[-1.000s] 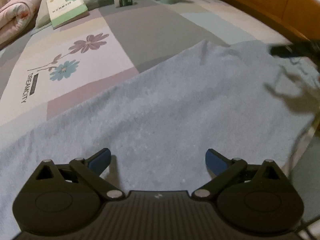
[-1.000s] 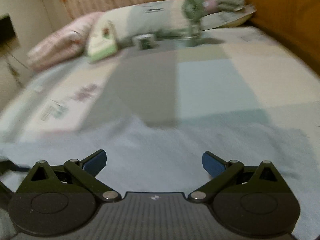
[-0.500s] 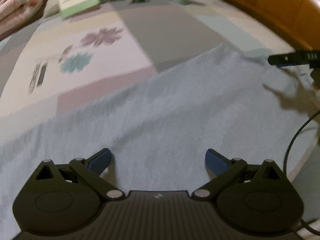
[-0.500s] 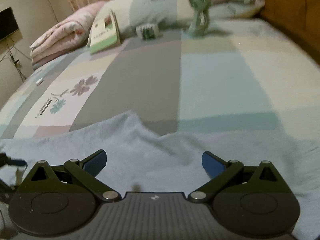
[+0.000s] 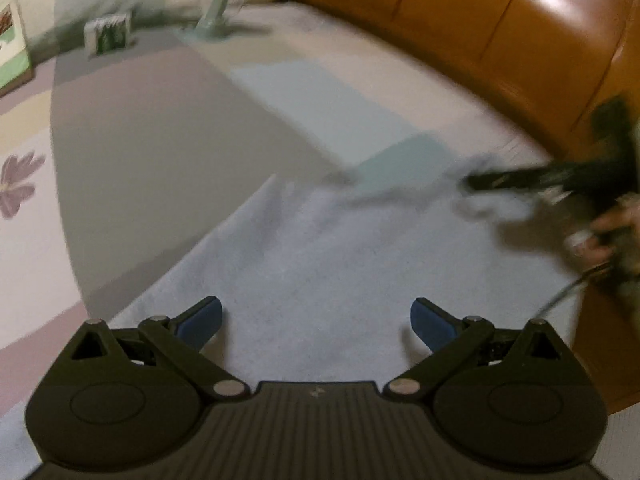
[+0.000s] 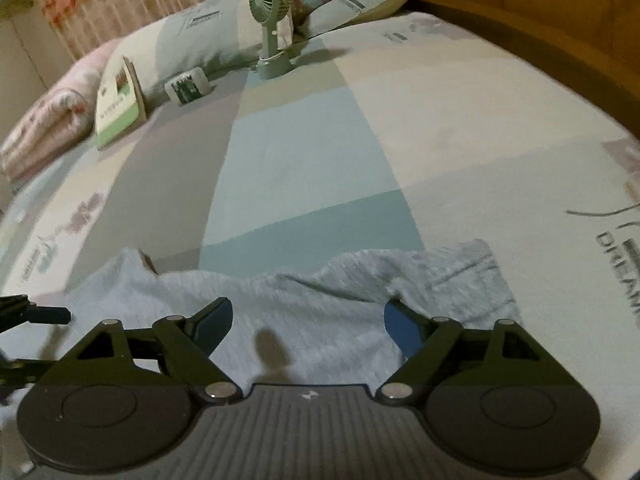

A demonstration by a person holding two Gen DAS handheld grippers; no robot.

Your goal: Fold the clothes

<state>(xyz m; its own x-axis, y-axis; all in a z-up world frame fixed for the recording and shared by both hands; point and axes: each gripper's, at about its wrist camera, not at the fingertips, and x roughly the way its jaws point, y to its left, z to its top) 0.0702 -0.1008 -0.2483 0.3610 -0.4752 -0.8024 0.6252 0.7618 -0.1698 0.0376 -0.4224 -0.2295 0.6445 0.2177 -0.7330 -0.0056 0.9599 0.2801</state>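
Left wrist view: left gripper [image 5: 316, 322] wide apart over pale blue garment [image 5: 340, 264] spread on bed [image 5: 160, 128], nothing clamped; right gripper [image 5: 504, 180] blurred at 3 o'clock. Right wrist view: right gripper [image 6: 308, 326] closing, empty, above garment's rumpled edge [image 6: 360, 276]; fan [image 6: 270, 20] at 12 o'clock.

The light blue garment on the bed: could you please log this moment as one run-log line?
stage: reaching | light blue garment: spread on bed, unfolded | right hand-held gripper: closing, garment between pads, not pinched | left hand-held gripper: open above garment
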